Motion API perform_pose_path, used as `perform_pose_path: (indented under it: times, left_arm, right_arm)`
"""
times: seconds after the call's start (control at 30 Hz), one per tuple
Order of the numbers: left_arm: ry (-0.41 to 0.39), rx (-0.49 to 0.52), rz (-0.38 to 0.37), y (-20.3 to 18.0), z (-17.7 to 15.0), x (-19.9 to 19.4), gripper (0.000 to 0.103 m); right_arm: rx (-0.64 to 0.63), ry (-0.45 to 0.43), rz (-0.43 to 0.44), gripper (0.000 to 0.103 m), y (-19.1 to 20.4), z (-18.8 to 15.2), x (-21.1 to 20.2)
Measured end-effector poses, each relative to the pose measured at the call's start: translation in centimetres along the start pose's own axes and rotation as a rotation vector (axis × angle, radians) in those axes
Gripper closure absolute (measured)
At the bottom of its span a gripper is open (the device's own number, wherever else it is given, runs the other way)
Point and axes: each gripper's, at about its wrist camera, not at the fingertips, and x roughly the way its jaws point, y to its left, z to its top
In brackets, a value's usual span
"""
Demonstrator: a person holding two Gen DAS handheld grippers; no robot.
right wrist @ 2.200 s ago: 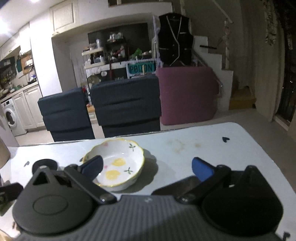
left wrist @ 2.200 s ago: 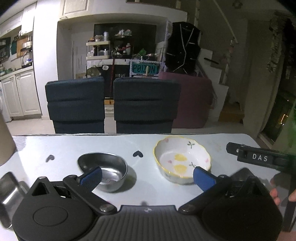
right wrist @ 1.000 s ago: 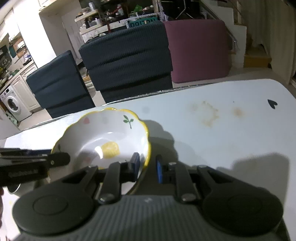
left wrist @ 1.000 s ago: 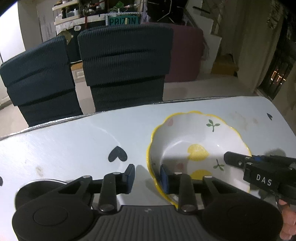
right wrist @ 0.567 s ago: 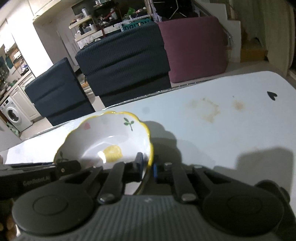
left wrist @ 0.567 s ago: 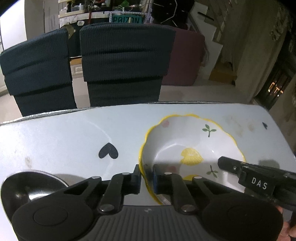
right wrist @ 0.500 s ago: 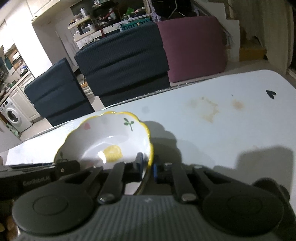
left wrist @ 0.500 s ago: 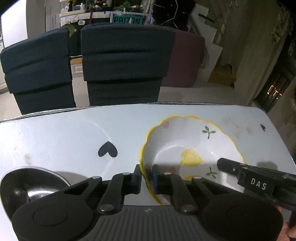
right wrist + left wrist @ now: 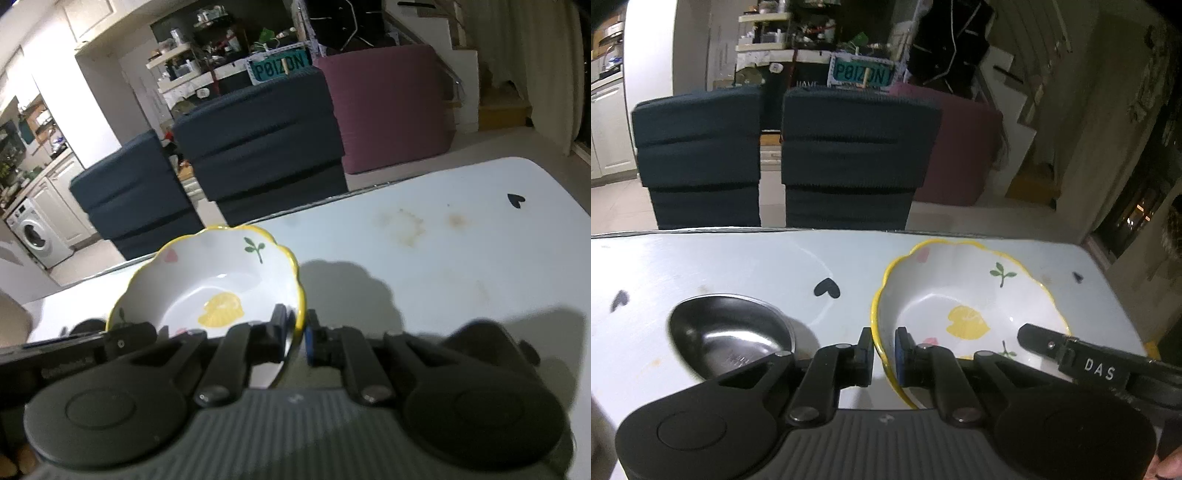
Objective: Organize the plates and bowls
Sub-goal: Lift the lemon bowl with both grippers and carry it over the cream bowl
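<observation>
A white ceramic bowl [image 9: 964, 295] with a wavy yellow rim and lemon prints is held by both grippers above the pale blue table [image 9: 720, 266]. My left gripper [image 9: 883, 350] is shut on the bowl's left rim. My right gripper [image 9: 298, 334] is shut on the bowl's right rim [image 9: 295, 288]. The right gripper's body, marked DAS, shows at the right of the left wrist view [image 9: 1097, 369]. A steel bowl [image 9: 727, 336] sits on the table left of the ceramic bowl.
Two dark blue chairs [image 9: 849, 158] stand behind the table's far edge, with a maroon sofa [image 9: 388, 107] beyond. The table has black heart marks [image 9: 826, 288] and brown stains [image 9: 406, 225] on its right part.
Both grippers went from open to shut on opposite sides of the ceramic bowl's rim. In the last half second the bowl has risen a little, and the steel bowl shows more fully at left.
</observation>
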Motion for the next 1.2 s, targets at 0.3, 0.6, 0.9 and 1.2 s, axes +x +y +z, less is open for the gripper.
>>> perform_pose_path:
  times: [0.3,0.6,0.9,1.2]
  left_arm:
    - [-0.035,-0.010,-0.007,0.4,-2.6,-7.8,0.091]
    - [-0.052,-0.008,-0.016,1.8,-6.5,-15.2,0.091]
    - [-0.043,0.001,-0.002,4.7,-11.0,-19.9,0.091]
    - [-0.021,-0.036,0.007,8.7,-15.4,-21.5,0.091]
  right_arm:
    - [-0.056,-0.028,0.018,0.091,3.0,-1.9,-6.9]
    - [-0.054,-0.018,0.058,0.090,5.3,-6.4,-12.0]
    - [-0.052,-0.015,0.085,0.090,7.9,-10.8,-14.4]
    - [-0.095,0.042,0.120,0.090,10.6,-14.4,-14.1]
